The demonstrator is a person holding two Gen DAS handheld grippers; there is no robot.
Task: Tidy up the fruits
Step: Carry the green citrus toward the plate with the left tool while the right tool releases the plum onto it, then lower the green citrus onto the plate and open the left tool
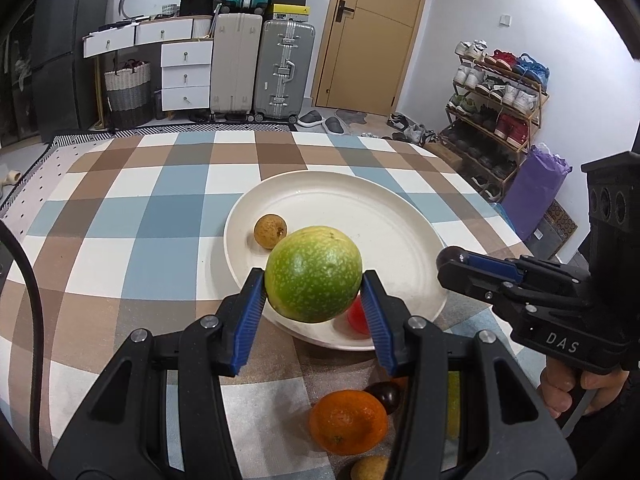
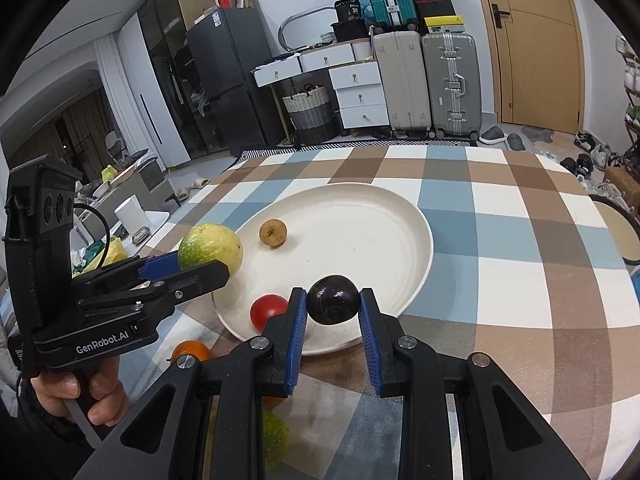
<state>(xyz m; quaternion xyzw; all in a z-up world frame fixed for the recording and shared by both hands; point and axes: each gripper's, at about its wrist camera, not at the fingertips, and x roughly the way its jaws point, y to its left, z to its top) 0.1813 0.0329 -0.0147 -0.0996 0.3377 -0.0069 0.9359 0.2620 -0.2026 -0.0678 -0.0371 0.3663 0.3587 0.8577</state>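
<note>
Writing: "DAS" is read on the right gripper (image 1: 450, 258) body at lower right of the left wrist view; "GenRobot.AI" on the left gripper (image 2: 192, 268) at lower left of the right wrist view.
Left gripper jaws: closed on a green speckled fruit (image 1: 313, 274), held at frame centre over the near rim of the white plate (image 1: 360, 208).
Right gripper jaws: clamped on a dark plum (image 2: 333, 299) above the plate's near edge.
Plate contents: a longan (image 1: 270, 232) and a red tomato (image 2: 267, 311).
Left view only: an orange (image 1: 347, 422) is seen whole on the checked tablecloth (image 1: 140, 220), bottom centre.

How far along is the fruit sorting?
About halfway. A brown longan and a red fruit already lie on the white plate. The left tool holds a green fruit; the right tool holds a dark plum. An orange and others wait on the tablecloth.
</note>
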